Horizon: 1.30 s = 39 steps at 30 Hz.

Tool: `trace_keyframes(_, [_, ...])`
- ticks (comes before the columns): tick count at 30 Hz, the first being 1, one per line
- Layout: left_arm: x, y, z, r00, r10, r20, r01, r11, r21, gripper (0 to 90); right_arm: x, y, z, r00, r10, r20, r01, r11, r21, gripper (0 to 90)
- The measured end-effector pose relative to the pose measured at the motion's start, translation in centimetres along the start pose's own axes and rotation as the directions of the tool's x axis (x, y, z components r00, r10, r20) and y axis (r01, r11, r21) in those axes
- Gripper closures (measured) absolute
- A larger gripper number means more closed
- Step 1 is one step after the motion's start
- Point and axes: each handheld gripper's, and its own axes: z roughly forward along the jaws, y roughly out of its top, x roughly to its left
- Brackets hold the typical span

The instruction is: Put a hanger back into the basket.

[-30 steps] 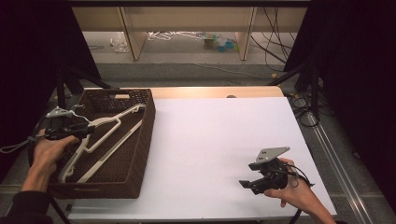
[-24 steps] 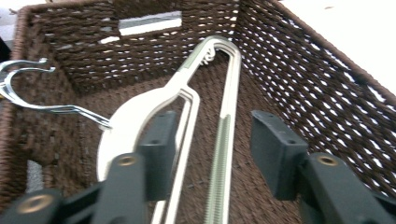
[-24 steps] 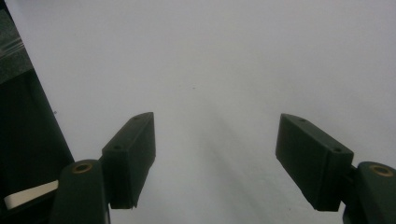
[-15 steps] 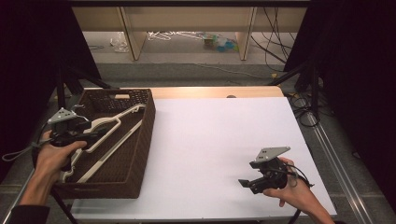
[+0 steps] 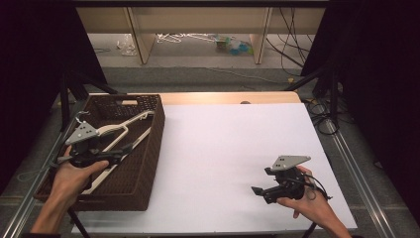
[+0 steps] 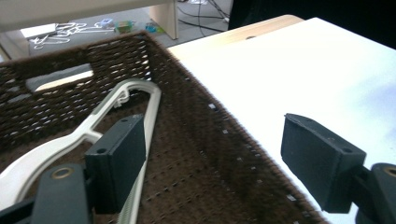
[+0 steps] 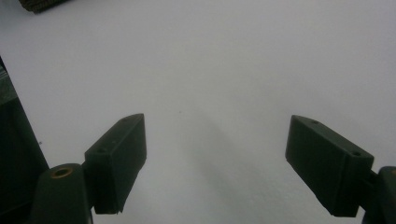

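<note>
The cream plastic clothes hanger (image 5: 116, 141) lies inside the brown wicker basket (image 5: 148, 148), which sits on the tabletop's left edge. It rests aslant, its long axis running from the basket's near-left corner up toward the far-right wall, with the metal hook (image 5: 81, 118) pointing toward the far-left corner. A second pale bar just beside it may be another hanger, though that is hard to tell.

The left gripper (image 5: 116, 157) hovers over the basket's middle. Its jaws have just been opening and now stand spread with nothing between them. In the left gripper view the hanger (image 6: 126, 100) passes just behind the left pad, unpinched. The risk, as I judge it, is that a jaw catches the hanger's arm or the weave as the hand pulls clear, dragging the hanger up over the right wall or tipping the basket off the table's edge.

The right gripper (image 5: 257, 191) rests near the tabletop's (image 5: 223, 148) near-right corner, jaws wide apart over bare white surface, well away from the basket.
</note>
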Motion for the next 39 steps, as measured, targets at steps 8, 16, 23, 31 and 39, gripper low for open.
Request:
trace_keyframes(8, [-2.1,0.2,0.4,0.9992,0.031,0.026,-0.03,0.9993,-0.02,21.1,0.1,0.0,-0.1,1.0,0.007,-0.001,-0.007,1.0,-0.015,21.1])
trace_keyframes(16, [-4.5,0.0,0.9,0.9974,0.048,0.054,-0.046,0.9982,-0.038,19.4,0.0,0.1,0.0,0.9999,0.008,0.008,-0.007,0.999,-0.052,20.9])
trace_keyframes(23, [-7.0,-0.1,1.3,0.9924,0.083,0.09,-0.079,0.9957,-0.049,18.2,-0.1,-0.1,0.3,0.9999,0.013,0.003,-0.013,0.996,-0.083,20.7])
trace_keyframes(31, [-10.1,-0.4,1.7,0.987,0.094,0.131,-0.085,0.9939,-0.07,18.2,0.2,-0.2,0.2,0.9999,0.009,-0.007,-0.01,0.994,-0.11,20.5])
trace_keyframes(39, [-13.5,-2.1,2.9,0.9764,0.143,0.162,-0.134,0.9891,-0.06,18.4,0.4,-0.3,0.1,0.9998,0.021,0.003,-0.021,0.991,-0.132,20.3])
